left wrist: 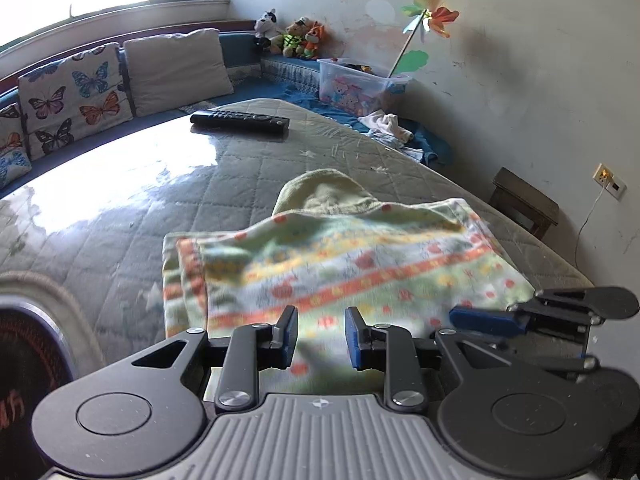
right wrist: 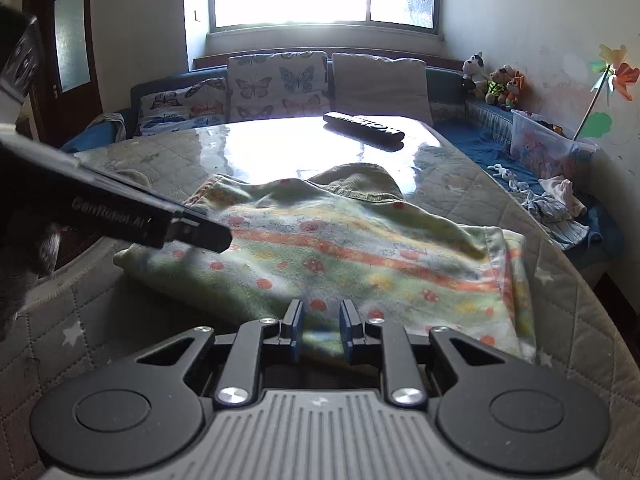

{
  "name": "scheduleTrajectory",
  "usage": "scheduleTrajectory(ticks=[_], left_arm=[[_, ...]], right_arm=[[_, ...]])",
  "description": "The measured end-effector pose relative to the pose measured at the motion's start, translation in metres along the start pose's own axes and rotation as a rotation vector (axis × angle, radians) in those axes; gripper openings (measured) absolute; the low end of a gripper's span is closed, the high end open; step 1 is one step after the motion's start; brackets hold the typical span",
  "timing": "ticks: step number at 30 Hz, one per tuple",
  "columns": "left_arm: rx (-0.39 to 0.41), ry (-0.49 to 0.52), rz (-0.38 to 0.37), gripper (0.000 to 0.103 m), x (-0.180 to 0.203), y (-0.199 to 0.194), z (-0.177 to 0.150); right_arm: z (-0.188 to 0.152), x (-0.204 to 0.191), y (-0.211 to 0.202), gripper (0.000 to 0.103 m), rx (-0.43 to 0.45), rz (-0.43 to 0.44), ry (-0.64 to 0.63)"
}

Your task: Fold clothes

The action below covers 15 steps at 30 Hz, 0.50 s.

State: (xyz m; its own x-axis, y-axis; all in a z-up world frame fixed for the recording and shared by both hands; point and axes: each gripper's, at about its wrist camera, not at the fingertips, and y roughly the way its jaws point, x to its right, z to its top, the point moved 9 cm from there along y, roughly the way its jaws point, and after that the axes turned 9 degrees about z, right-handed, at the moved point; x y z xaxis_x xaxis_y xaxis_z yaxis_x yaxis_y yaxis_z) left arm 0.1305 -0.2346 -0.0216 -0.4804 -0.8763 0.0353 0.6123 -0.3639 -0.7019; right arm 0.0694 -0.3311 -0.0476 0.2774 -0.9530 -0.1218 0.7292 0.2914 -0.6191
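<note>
A light green garment with orange stripes and red dots lies folded on the quilted table; its plain green ribbed part points away from me. My left gripper hovers over the garment's near edge, its blue-padded jaws apart with nothing gripped between them. My right gripper sits at the near edge of the same garment, jaws apart, cloth showing in the gap below them. In the left wrist view the right gripper is at the garment's right corner. From the right wrist camera, the left gripper reaches over the garment's left side.
A black remote control lies at the table's far end. Butterfly cushions line the sofa behind. A clear plastic bin, plush toys, a pinwheel and loose clothes sit to the right. A dark stool stands by the wall.
</note>
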Motion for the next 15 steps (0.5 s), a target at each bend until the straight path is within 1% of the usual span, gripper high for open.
scheduleTrajectory(ticks=[4,7,9,11,12,13,15], left_arm=[[0.003,-0.014,0.004,0.027,-0.002,-0.007,-0.013],[-0.008,-0.037,0.002,0.028,-0.006,-0.007,-0.021],[-0.015,-0.053,0.001,0.031,-0.008,-0.007,-0.027],[-0.011,-0.072,0.008,0.031,-0.012,-0.012,-0.027],[-0.009,-0.081,0.011,0.030,-0.014,-0.014,-0.028],[-0.006,-0.089,0.017,0.029,-0.017,-0.016,-0.028],[-0.004,-0.108,0.024,0.029,-0.023,-0.018,-0.030]], right_arm=[[0.005,0.007,-0.014,0.020,0.044,-0.027,0.016],[0.001,0.013,-0.015,0.022,0.040,-0.043,0.035],[-0.002,0.018,-0.016,0.023,0.037,-0.053,0.048],[-0.005,0.022,-0.017,0.026,0.035,-0.063,0.061],[-0.006,0.024,-0.017,0.030,0.034,-0.069,0.067],[-0.008,0.026,-0.018,0.032,0.032,-0.074,0.073],[-0.010,0.031,-0.019,0.032,0.030,-0.084,0.086]])
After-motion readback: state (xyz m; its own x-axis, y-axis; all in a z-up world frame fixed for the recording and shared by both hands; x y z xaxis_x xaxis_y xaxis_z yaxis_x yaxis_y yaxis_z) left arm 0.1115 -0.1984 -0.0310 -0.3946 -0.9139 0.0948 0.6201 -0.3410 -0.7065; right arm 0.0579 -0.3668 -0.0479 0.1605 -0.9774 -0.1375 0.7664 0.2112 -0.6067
